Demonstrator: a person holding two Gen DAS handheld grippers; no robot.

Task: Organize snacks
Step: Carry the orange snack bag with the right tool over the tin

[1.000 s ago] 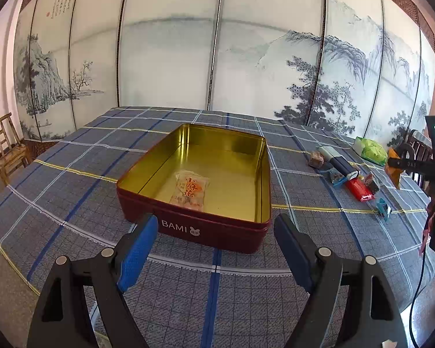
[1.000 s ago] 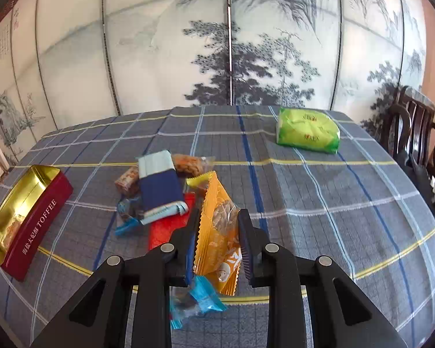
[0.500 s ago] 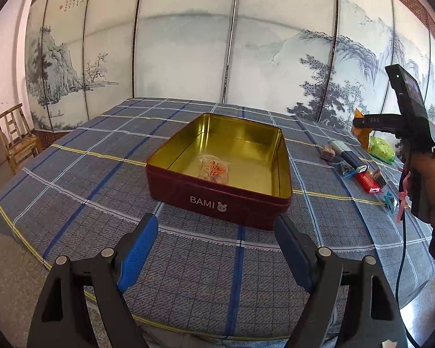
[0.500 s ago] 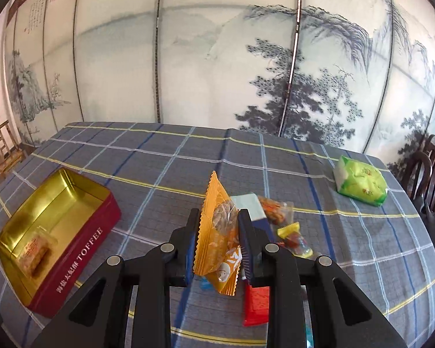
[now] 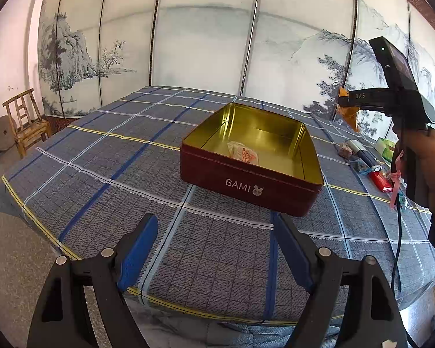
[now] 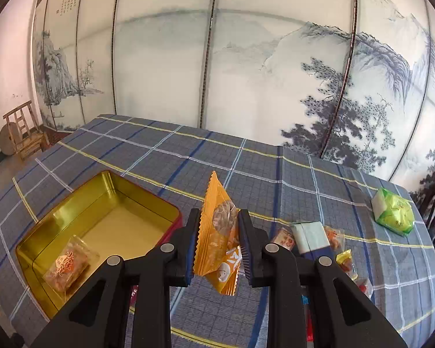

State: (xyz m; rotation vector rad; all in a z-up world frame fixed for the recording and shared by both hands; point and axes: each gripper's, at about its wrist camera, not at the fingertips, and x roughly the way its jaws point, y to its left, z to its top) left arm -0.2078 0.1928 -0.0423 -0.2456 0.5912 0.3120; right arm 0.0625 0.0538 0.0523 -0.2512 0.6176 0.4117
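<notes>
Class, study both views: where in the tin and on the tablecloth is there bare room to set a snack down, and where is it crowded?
Free: the tin floor beyond the clear-wrapped pastry; the tablecloth left of and in front of the tin. Crowded: the snack pile right of the tin, toward the green packet.

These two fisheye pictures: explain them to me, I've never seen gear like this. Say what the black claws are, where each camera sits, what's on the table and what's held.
The black claws are hand-held two-finger grippers, one in each of a person's hands, each carrying its own camera that looks along its fingers. In the left wrist view, the left gripper is open and empty, facing a red tin on the checked tablecloth. One wrapped snack lies inside the tin. In the right wrist view, the right gripper is shut on an orange snack packet. More snacks and a green packet lie on the cloth.
</notes>
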